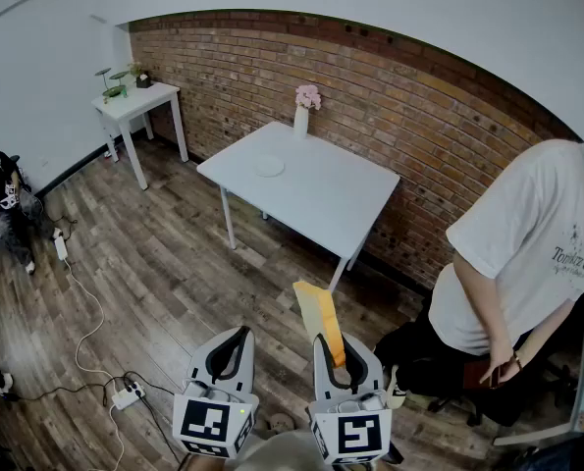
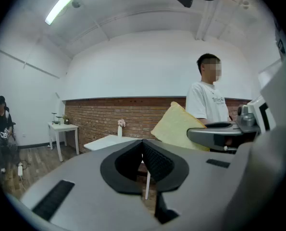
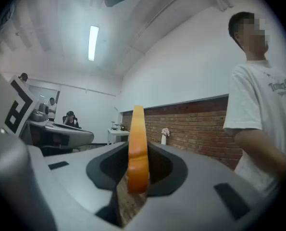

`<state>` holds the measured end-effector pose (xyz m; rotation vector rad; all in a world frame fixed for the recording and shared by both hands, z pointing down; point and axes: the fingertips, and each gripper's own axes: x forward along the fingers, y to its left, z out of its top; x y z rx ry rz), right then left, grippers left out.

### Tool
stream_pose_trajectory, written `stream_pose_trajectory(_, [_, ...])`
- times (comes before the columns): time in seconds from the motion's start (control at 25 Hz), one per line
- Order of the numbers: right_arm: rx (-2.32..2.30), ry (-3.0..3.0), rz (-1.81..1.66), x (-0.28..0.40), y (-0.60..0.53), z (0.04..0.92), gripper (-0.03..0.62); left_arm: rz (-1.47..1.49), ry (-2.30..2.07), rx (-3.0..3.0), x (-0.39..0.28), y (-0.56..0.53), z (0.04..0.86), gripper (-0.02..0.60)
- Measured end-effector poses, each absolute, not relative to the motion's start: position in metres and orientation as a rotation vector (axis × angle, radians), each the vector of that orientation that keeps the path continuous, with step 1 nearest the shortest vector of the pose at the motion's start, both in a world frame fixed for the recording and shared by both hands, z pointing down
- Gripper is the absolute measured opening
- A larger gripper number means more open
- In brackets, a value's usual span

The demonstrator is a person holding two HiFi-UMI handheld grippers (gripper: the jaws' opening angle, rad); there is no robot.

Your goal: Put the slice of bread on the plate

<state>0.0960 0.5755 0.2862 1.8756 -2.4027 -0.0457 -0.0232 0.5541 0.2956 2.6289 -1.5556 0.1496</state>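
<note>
Bread held in the right tongs, plate far off.
Right tongs [image 3: 138, 172] clamp the slice of bread [image 3: 137, 138] upright, edge forward; left tongs [image 2: 143, 150] closed, empty. Open wood floor [image 1: 154, 263] ahead; plate [image 1: 268, 166] well away, toward the white bench's [image 1: 355, 209] left corner.

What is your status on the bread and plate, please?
Right gripper shut on thick yellow bread slice, edge-up. Left gripper shut, empty. Round white plate on white table ahead. Person in white T-shirt stands right.

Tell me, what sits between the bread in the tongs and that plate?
From the bread, only wooden floor, then bare tabletop up to the plate, per the head view.
</note>
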Motion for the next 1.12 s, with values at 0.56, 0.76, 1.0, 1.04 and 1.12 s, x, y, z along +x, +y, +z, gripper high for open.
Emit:
stream_pose_trajectory(0.56, [1.865, -2.418, 0.002, 0.108, 0.552, 0.294, 0.096, 0.157, -1.563, 2.618, -0.012, 0.534, 0.299, 0.009])
stream_pose_trajectory(0.76, [1.852, -2.431, 0.036, 0.119, 0.536, 0.299, 0.097, 0.155, -1.590, 2.597, -0.009, 0.519, 0.301, 0.009])
stream_pose_trajectory(1.0, [1.817, -2.449, 0.014, 0.130, 0.518, 0.304, 0.097, 0.145, -1.646, 2.565, -0.004, 0.504, 0.306, 0.009])
stream_pose_trajectory(1.04, [1.810, -2.452, 0.011, 0.131, 0.517, 0.305, 0.097, 0.145, -1.653, 2.558, -0.003, 0.503, 0.307, 0.009])
stream_pose_trajectory(1.12, [1.799, -2.451, 0.011, 0.134, 0.514, 0.307, 0.097, 0.149, -1.660, 2.547, -0.002, 0.501, 0.310, 0.009])
